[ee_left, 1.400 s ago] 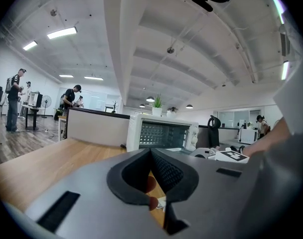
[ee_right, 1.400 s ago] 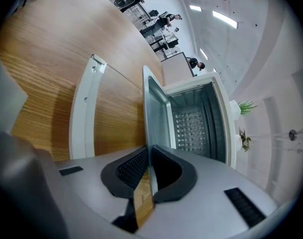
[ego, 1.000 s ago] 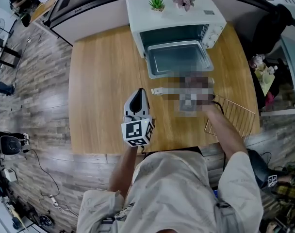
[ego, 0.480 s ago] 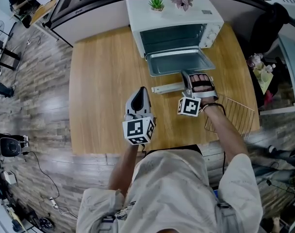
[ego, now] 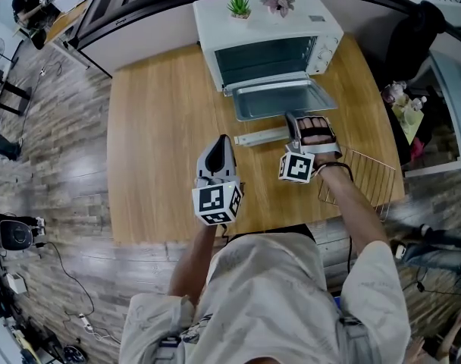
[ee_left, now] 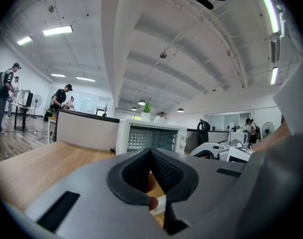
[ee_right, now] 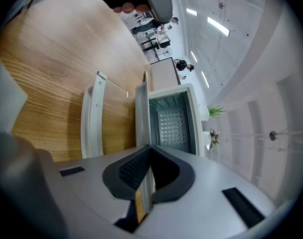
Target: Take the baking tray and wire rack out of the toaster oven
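Head view first: where is the baking tray (ego: pixel 280 98) sitting?

Partway out of the toaster oven (ego: pixel 264 32), over the dropped door, with its near rim facing the person. The white door handle (ego: pixel 259 136) runs just nearer the person than that rim.

And the right gripper (ego: pixel 290 116)?

Its tips sit on the tray's near rim, a little right of the middle. The right gripper view settles the grip: the two dark pads are pinched tight on the thin metal edge, which runs between them. The oven's cavity is straight ahead.

What about the left gripper (ego: pixel 222 139)?

It hangs above the table (ego: pixel 155 127), left of the door handle and well apart from the tray, pointing towards the oven. In the left gripper view its pads meet at the tips with nothing caught between them.

Where's the wire rack (ego: pixel 365 174)?

It lies on the table near its right near corner, just beside the person's right forearm and well apart from the oven.

Anything on top of the oven?

A spiky green potted plant (ego: pixel 239 1) and a purplish potted plant (ego: pixel 280 1), side by side near the back edge
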Available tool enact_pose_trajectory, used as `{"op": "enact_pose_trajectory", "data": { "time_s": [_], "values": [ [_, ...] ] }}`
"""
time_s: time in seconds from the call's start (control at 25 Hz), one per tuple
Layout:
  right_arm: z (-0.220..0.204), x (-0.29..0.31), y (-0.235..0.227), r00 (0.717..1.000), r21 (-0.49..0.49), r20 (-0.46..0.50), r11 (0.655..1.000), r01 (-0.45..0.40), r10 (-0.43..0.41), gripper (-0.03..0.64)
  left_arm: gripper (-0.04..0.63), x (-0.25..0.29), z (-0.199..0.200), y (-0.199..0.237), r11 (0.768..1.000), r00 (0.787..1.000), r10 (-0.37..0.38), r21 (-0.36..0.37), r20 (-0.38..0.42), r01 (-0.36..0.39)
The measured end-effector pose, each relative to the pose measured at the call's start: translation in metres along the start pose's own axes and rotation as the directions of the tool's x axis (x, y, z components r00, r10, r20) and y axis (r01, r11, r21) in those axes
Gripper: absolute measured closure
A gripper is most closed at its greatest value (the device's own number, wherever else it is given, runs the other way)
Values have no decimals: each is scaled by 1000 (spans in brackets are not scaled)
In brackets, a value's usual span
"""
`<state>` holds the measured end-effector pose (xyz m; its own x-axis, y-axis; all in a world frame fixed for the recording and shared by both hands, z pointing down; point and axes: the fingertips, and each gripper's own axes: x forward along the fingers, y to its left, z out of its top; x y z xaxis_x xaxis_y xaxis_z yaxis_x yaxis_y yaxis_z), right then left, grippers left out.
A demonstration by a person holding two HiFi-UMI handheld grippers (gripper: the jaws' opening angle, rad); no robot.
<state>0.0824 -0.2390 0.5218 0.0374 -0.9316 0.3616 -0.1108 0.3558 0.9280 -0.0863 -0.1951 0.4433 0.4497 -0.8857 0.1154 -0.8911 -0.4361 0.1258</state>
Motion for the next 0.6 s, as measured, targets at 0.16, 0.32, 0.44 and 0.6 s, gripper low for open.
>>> {"op": "enact_pose_trajectory", "data": {
  "time_s": [0.16,0.32,0.44,0.6],
  "values": [
    [-14,-6,-2,999,14,-34,1000,6,-6,591,581,4,0,-11,1000,1000,-29,0,0,29],
    [-36,-17,-1,996,39,-83,999,14,-11,591,581,7,-1,-26,997,998,-70,10,-3,70],
    [-54,-27,-2,992,62,-125,998,29,-21,591,581,11,-2,-39,994,994,-107,18,-5,107],
    [-78,-39,-1,984,82,-178,996,41,-26,591,581,18,-3,-59,986,987,-162,30,-10,162]
  ]
}}
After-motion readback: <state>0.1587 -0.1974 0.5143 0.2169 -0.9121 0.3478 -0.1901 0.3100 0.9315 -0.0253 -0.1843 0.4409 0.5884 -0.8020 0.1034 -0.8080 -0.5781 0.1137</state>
